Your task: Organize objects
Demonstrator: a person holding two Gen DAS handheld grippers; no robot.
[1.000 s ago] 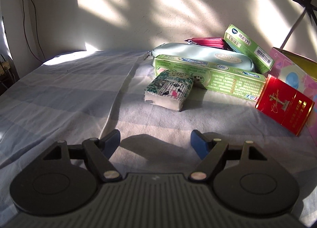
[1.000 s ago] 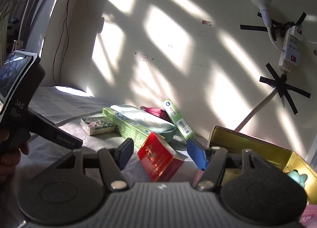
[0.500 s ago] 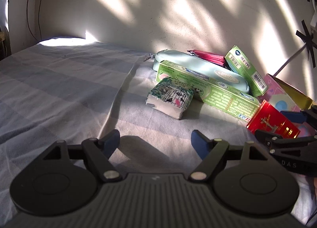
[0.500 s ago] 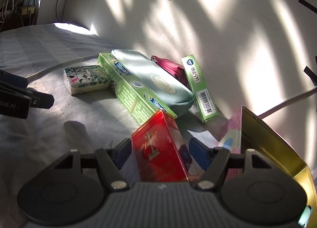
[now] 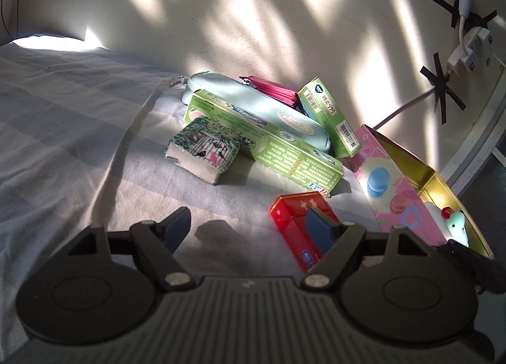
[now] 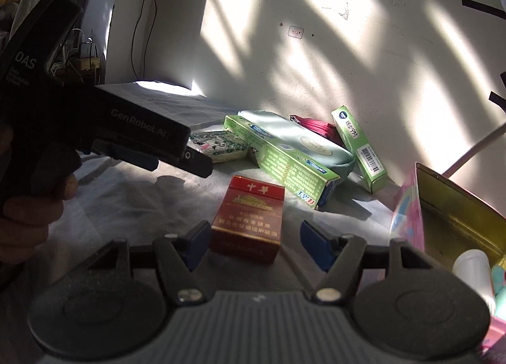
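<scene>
Bed surface, right wrist view, listed left to right. Left gripper [image 6: 177, 161]: upper left of frame, held in a hand [image 6: 28, 215], jaws released, nothing between them. Tissue pack [image 6: 218, 145], birdcage print: centre left, touching the long green toothpaste box [image 6: 278, 158]. Red cigarette pack [image 6: 248, 218]: lower centre, lying flat on the striped sheet [image 6: 132, 199]. Right gripper [image 6: 254, 243]: released, jaws just widened, the pack between them with a gap on the right side. Pale green pouch [image 6: 303, 142], magenta wallet [image 6: 316, 126], small green box [image 6: 360, 148]: centre right, piled against the wall. Pink tin [image 6: 455, 218]: right edge, open, holding a few small items. Status: tin barely filled; six loose items apparently remain unsorted.
</scene>
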